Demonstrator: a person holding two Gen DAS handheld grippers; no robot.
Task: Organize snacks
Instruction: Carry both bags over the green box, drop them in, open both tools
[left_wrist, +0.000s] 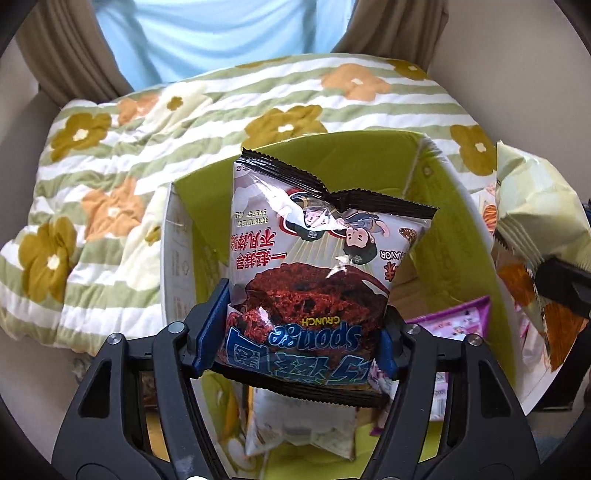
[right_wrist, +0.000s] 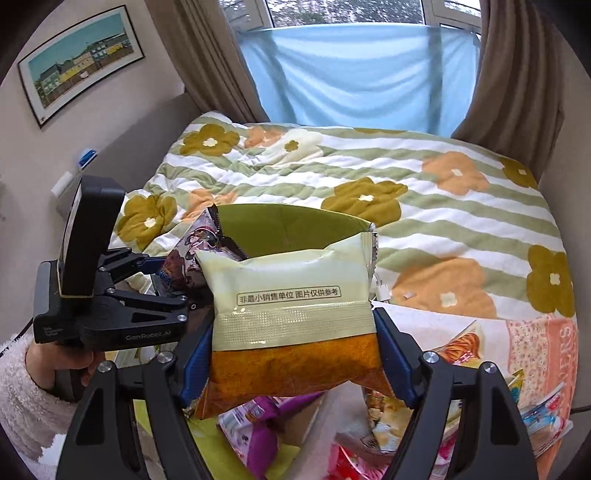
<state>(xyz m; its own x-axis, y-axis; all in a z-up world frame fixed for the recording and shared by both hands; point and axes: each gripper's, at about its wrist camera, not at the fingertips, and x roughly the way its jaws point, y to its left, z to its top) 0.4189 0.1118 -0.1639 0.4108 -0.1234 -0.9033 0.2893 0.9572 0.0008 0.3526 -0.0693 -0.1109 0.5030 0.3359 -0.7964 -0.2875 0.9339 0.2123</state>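
My left gripper (left_wrist: 301, 338) is shut on a chocolate sponge-crunch snack pack (left_wrist: 317, 258), its blue pads pressing the pack's lower sides. The pack stands upright above the open green box (left_wrist: 351, 155). My right gripper (right_wrist: 295, 360) is shut on a cream and orange snack pack (right_wrist: 291, 295), also over the green box (right_wrist: 280, 221). In the right wrist view the chocolate pack (right_wrist: 192, 254) shows just left of it. In the left wrist view the cream pack (left_wrist: 543, 221) hangs at the right edge.
The box rests on a bed with a striped floral quilt (left_wrist: 110, 184). Several packs lie inside it, among them a purple one (left_wrist: 454, 321) and a white one (left_wrist: 295, 424). A hand in a fluffy white sleeve (right_wrist: 33, 387) holds the left tool. Printed papers (right_wrist: 517, 362) lie to the right.
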